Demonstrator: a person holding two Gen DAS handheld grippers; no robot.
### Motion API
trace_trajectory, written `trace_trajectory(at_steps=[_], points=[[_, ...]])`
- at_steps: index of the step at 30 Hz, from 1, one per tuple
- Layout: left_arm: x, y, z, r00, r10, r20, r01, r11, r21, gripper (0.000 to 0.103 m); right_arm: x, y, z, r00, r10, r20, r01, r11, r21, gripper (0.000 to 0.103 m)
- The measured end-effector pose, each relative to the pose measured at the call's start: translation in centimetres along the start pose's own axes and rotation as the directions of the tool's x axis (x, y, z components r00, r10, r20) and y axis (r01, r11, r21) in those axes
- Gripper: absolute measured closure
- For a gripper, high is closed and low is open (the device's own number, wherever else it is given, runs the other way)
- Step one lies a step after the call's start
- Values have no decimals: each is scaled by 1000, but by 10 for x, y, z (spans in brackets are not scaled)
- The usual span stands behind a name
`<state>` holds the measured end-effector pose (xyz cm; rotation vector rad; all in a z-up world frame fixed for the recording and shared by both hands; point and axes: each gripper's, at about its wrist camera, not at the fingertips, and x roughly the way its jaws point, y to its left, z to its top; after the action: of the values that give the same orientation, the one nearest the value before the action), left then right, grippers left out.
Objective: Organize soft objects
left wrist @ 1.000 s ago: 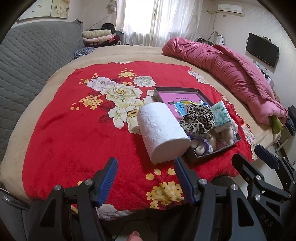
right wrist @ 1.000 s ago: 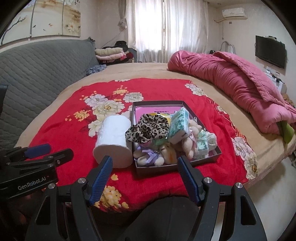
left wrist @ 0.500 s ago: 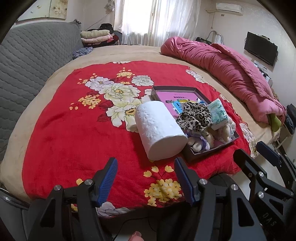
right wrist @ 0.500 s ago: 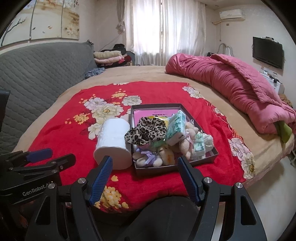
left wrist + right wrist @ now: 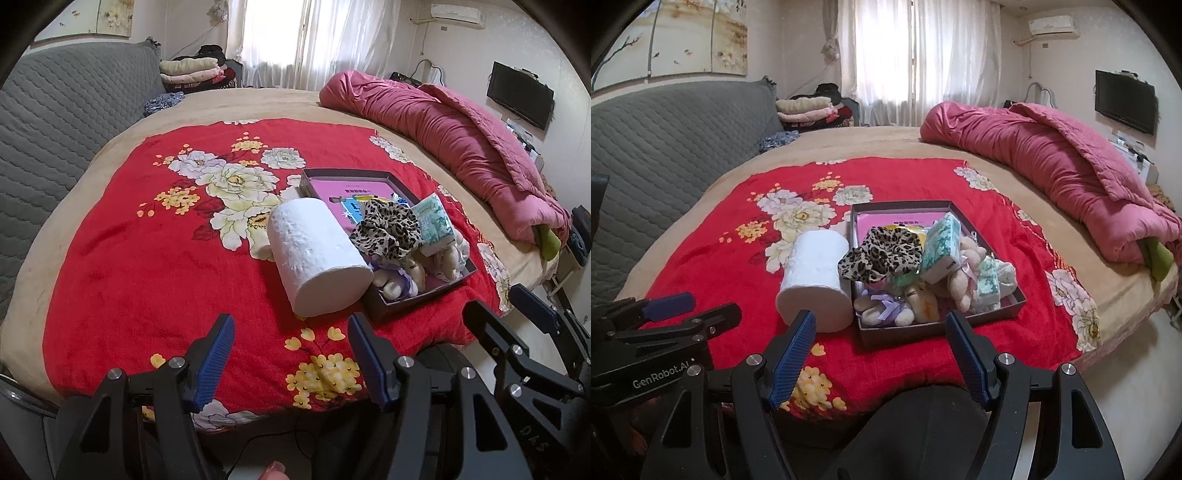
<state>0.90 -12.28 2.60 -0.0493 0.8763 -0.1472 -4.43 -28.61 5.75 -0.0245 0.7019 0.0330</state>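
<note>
Left gripper (image 5: 290, 345): jaws apart, nothing between them, poised over the near edge of the bed, short of the goods.
Right gripper (image 5: 879, 345): jaws apart, likewise empty, aimed at the near wall of the box.
Toilet-paper roll (image 5: 317, 258): white, lying on its side on the red floral blanket (image 5: 147, 266), touching the left wall of the box; the one soft item outside it.
Dark shallow box (image 5: 938, 330): right of the roll, holding a leopard-print scrunchie (image 5: 882, 254), a teal tissue pack (image 5: 940, 249), small plush toys (image 5: 960, 288) and a pink sheet at the far end.
Pink quilt (image 5: 1052, 177): rolled, far right, well apart.
Handling note: the roll probably goes next. Take it across its curved body with the left jaws, squeeze lightly since it will crush, and steady the box with the right so it does not slide on the plush blanket.
</note>
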Motion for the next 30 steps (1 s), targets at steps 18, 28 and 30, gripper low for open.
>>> trace_trajectory(at_steps=[18,28,30], points=[[-1,-6,-1,1000,4,4,-4,1000,26,40,3,1,-3,1000,-1,-14,1,1000,-11,29],[1,-4,-1,1000,13,-5,-13,1000,22,40,5,-3,-4,1000,-4,-18,4,1000,-1,29],[1,-4,-1,1000,15,-7,-15,1000,20,40,5,-3,-5,1000,-7,-19,7,1000,-4,29]])
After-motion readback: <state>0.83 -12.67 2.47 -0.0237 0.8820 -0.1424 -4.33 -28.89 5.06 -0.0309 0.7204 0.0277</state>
